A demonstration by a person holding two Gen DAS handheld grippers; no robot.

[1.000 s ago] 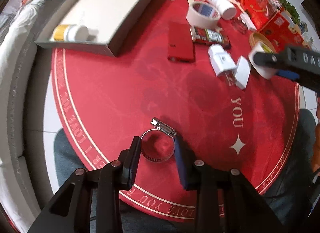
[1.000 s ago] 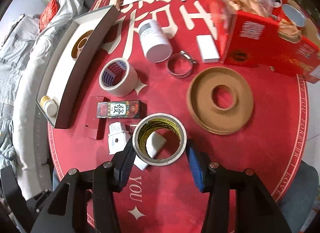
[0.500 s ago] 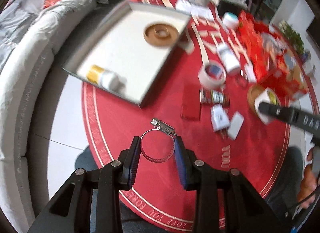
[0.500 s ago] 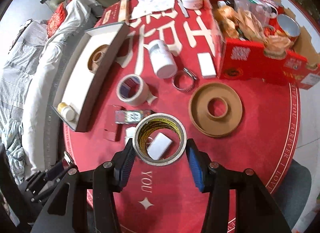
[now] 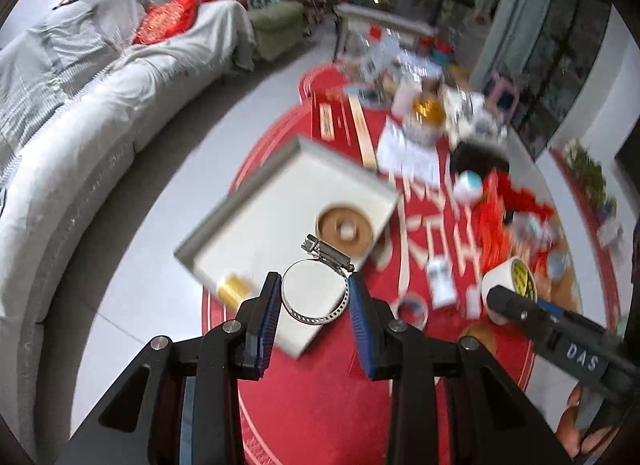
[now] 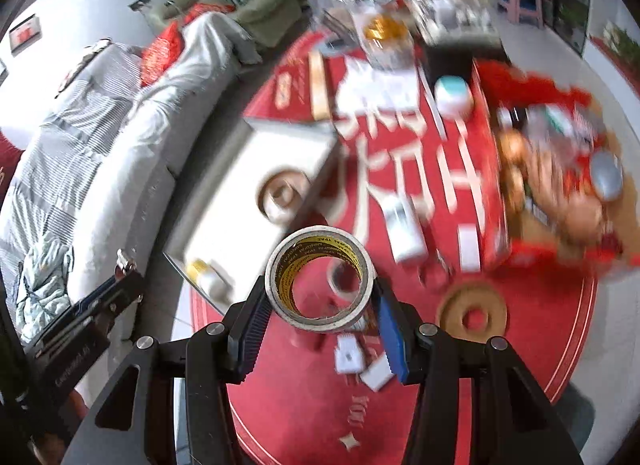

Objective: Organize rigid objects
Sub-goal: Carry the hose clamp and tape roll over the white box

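My left gripper [image 5: 314, 299] is shut on a metal hose clamp [image 5: 316, 285] and holds it high above the near end of the white tray [image 5: 280, 201]. In that tray lie a brown disc [image 5: 345, 227] and a small yellow-capped bottle [image 5: 234, 291]. My right gripper [image 6: 320, 301] is shut on a white roll of tape [image 6: 320, 277] with a yellow printed core, lifted above the red round table [image 6: 500, 365]. The same tape roll [image 5: 510, 285] and right gripper show at the right of the left wrist view. The tray [image 6: 240, 201] lies left of the roll.
On the table lie a brown ring [image 6: 472, 315], a white bottle [image 6: 404, 231], another tape roll [image 5: 412, 307], small white blocks [image 6: 350, 357] and a red box [image 6: 552, 169] full of items. A grey sofa [image 5: 80, 137] curves along the left. Both views are blurred.
Both grippers have risen well above the table with the hose clamp and the tape roll still gripped. The left view has swung up over the tray, showing the sofa and room.
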